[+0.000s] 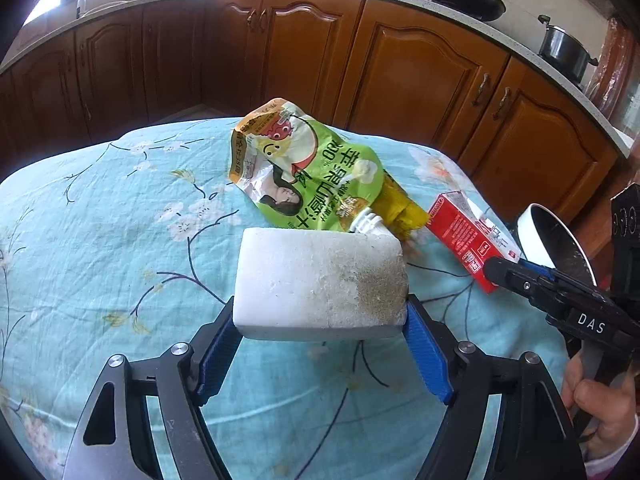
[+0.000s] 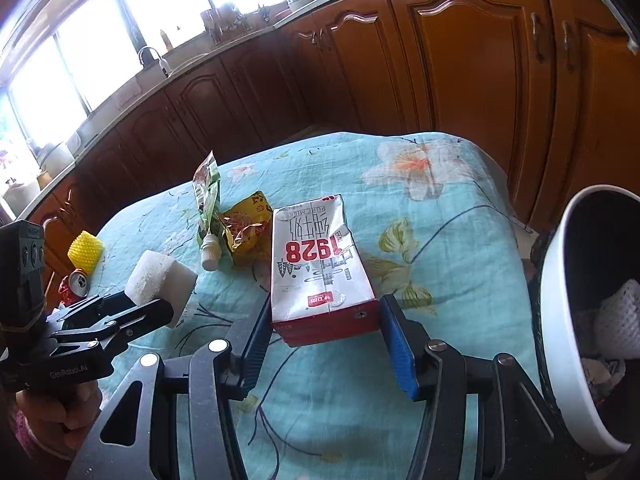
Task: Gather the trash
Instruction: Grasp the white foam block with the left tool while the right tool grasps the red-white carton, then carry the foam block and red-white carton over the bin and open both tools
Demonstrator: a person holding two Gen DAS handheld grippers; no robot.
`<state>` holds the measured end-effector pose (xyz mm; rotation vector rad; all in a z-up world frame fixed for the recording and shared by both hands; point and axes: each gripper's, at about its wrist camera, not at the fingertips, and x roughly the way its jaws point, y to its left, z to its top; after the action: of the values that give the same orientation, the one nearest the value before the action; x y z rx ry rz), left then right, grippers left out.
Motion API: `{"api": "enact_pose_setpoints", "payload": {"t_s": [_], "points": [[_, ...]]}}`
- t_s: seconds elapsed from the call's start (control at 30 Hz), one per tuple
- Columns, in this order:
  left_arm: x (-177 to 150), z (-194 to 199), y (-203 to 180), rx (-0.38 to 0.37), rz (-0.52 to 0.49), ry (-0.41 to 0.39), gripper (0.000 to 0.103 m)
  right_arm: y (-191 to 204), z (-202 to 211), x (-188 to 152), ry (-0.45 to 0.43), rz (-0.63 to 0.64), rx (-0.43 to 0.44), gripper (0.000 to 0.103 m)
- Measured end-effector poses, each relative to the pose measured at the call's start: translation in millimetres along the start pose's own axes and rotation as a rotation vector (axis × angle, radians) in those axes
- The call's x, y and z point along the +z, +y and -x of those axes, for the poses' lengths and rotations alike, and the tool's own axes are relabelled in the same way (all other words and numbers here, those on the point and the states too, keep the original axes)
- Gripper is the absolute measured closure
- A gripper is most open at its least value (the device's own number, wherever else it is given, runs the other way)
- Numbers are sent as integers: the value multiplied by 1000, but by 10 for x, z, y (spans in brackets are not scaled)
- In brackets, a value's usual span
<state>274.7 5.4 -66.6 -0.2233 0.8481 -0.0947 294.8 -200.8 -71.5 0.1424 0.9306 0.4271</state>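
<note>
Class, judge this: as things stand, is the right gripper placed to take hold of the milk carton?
Probably yes. The right gripper already straddles the milk carton, one finger at each side of its near end, with nothing between them.

White bin cut off by the right edge.

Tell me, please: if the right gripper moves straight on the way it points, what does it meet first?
The milk carton. It already lies between the jaws of the right gripper, so going on would likely just push it along the tablecloth.
</note>
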Motion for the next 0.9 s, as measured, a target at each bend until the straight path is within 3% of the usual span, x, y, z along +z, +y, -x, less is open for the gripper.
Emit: {"api": "enact_pose_setpoints", "payload": {"t_s": [0.47, 0.9], "points": [[-131, 343, -584, -116, -106, -17, 27, -342, 770, -303, -107, -115, -29, 49], [-131, 373, -1113, -161, -191, -7, 27, -777, 1322, -469, -183, -197, -96, 49]]}}
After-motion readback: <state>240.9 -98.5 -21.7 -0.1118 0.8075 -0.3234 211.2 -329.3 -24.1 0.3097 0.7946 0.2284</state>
